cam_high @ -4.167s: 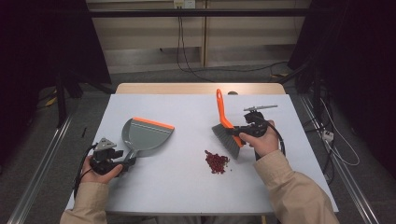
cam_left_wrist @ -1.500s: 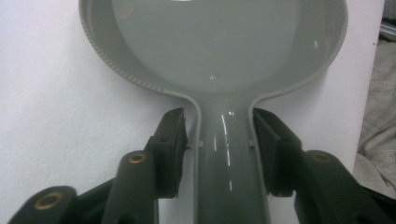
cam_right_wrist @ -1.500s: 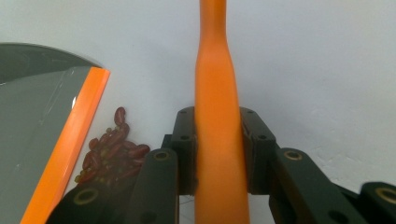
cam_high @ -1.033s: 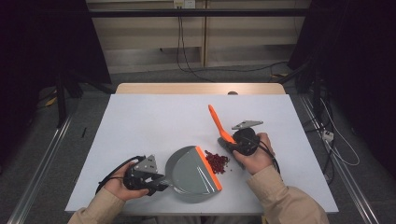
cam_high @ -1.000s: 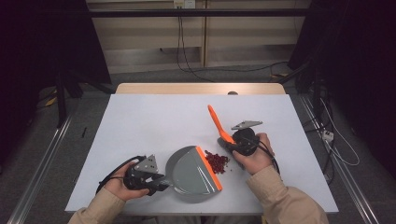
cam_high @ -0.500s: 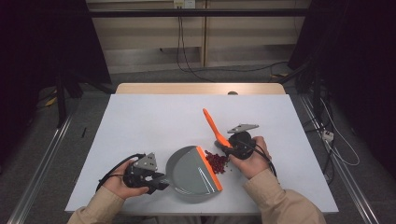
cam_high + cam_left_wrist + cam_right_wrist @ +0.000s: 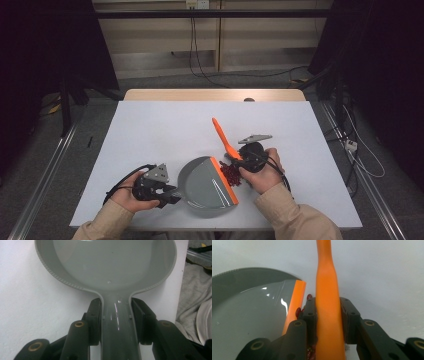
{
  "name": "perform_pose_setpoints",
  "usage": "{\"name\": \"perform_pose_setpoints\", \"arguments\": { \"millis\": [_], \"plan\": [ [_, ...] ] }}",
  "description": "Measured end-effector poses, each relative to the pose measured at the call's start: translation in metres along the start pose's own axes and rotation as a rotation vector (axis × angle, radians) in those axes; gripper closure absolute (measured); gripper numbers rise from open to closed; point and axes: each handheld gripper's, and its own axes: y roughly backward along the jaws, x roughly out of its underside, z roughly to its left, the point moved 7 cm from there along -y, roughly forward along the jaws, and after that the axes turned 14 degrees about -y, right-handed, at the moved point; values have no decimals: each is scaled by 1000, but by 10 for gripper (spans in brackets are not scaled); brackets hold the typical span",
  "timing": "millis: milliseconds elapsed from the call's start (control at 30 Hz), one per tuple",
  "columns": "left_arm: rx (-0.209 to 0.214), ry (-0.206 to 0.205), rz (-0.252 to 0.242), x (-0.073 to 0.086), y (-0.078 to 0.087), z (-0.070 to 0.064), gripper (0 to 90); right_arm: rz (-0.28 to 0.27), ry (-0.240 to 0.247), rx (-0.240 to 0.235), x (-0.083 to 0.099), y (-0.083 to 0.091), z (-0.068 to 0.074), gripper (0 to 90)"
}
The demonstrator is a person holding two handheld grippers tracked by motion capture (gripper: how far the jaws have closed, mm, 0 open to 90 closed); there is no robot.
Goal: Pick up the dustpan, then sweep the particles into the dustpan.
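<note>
The left gripper is clamped on the narrow handle of the grey plastic dustpan with an orange rubber lip; in the left gripper view both black pads press against the handle's sides just behind the pan's bowl. The right gripper is clamped on the orange plastic handle of the hand brush, its pads closed on the handle's wider lower section.

Both forearms, in beige sleeves, enter from the near edge of the white table. The left hand lies low near the table's front edge. The right hand holds the brush with its handle slanting up and away.

The small pile of dark red granules lies on the table touching the dustpan's orange lip, directly under the right gripper. The dustpan rests flat, lip facing right toward the brush.
</note>
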Motion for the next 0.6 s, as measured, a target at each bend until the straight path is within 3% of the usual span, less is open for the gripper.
{"name": "perform_pose_setpoints", "arguments": {
  "millis": [133,233,367,433,600],
  "plan": [
    [16,-2,3,-2,-1,-1,624,-5,1,2,1,-2,7,705],
    [-6,0,20,-2,-2,-1,624,-11,-14,-5,3,-2,11,704],
    [12,9,3,-4,-5,-2,625,-25,-19,-2,5,-2,16,704],
    [4,12,11,-4,-5,-1,625,-22,-34,-26,6,-3,20,704],
    [5,22,20,-4,-6,-1,626,-31,-21,-34,7,-4,29,703]
  ]
}}
